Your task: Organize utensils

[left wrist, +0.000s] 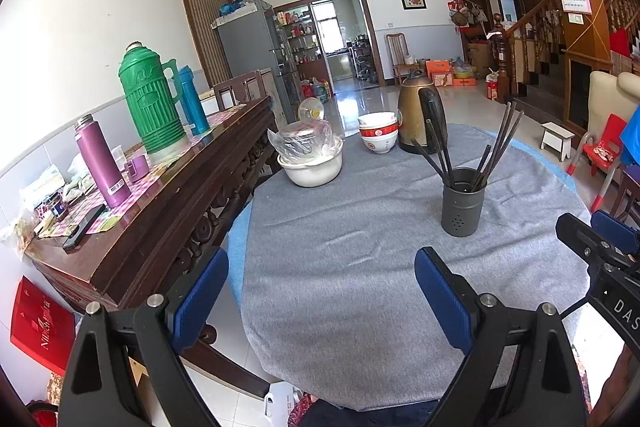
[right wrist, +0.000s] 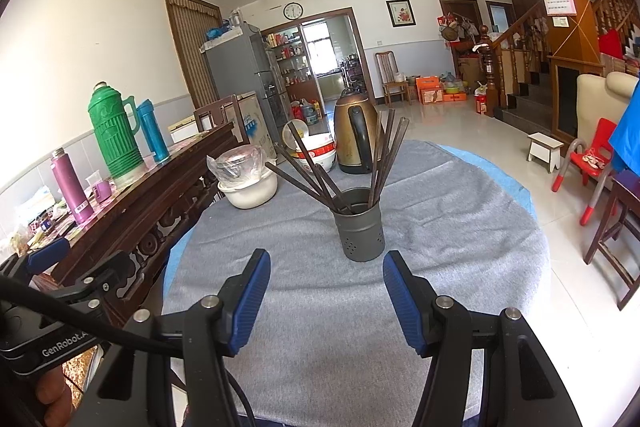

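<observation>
A dark grey metal utensil holder (left wrist: 463, 202) stands upright on the round table's grey cloth (left wrist: 360, 267). Several dark chopsticks (left wrist: 500, 143) stand in it, fanned out left and right. In the right wrist view the holder (right wrist: 363, 225) is straight ahead with its chopsticks (right wrist: 320, 175). My left gripper (left wrist: 320, 275) is open and empty above the cloth, left of and nearer than the holder. My right gripper (right wrist: 326, 279) is open and empty, just short of the holder; it also shows at the right edge of the left wrist view (left wrist: 600, 247).
At the table's far side are a brass kettle (left wrist: 422, 115), stacked red-and-white bowls (left wrist: 378, 133) and a white basin with a bagged pot (left wrist: 310, 153). A dark wooden sideboard (left wrist: 160, 195) on the left carries green, blue and purple flasks. A red child's chair (right wrist: 592, 159) and white stool stand at right.
</observation>
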`<state>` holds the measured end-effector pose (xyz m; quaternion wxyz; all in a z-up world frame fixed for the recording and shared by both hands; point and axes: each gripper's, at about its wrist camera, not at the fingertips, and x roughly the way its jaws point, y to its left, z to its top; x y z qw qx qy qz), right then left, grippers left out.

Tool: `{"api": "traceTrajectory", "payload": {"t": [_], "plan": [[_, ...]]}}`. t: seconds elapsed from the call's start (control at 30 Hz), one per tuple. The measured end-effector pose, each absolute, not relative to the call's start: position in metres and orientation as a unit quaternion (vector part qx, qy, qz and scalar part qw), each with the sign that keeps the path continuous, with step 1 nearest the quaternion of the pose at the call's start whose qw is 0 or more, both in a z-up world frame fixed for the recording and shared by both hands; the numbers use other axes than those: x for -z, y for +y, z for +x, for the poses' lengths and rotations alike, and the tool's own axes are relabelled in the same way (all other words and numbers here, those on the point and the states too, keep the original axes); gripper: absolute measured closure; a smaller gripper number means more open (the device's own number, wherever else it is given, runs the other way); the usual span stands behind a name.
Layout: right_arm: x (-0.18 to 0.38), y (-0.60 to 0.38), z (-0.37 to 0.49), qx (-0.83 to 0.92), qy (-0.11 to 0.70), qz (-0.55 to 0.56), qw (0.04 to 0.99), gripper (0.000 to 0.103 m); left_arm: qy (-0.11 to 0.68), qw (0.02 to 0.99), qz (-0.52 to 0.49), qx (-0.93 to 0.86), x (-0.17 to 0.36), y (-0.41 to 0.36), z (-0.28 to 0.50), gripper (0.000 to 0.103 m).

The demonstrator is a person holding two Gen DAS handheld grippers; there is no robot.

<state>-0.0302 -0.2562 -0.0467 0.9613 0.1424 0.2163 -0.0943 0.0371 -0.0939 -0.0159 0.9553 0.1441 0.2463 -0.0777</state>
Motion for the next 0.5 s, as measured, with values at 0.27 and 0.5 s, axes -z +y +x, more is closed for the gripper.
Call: {"api": "traceTrajectory", "payload": {"t": [0.27,0.5], "plan": [[0.0451,-0.2546,-0.0313,0.095,0.214,0.138,0.962,0.04,0.246,0.955,0.143,0.078,0.0154,-0.0934,0.0372,0.009],[0.045,-0.255,-0.0317,0.097,0.215,0.137,0.962,0.04,0.248,0.955,0.141,0.079,0.0165,-0.0939,0.0374,0.009]]}}
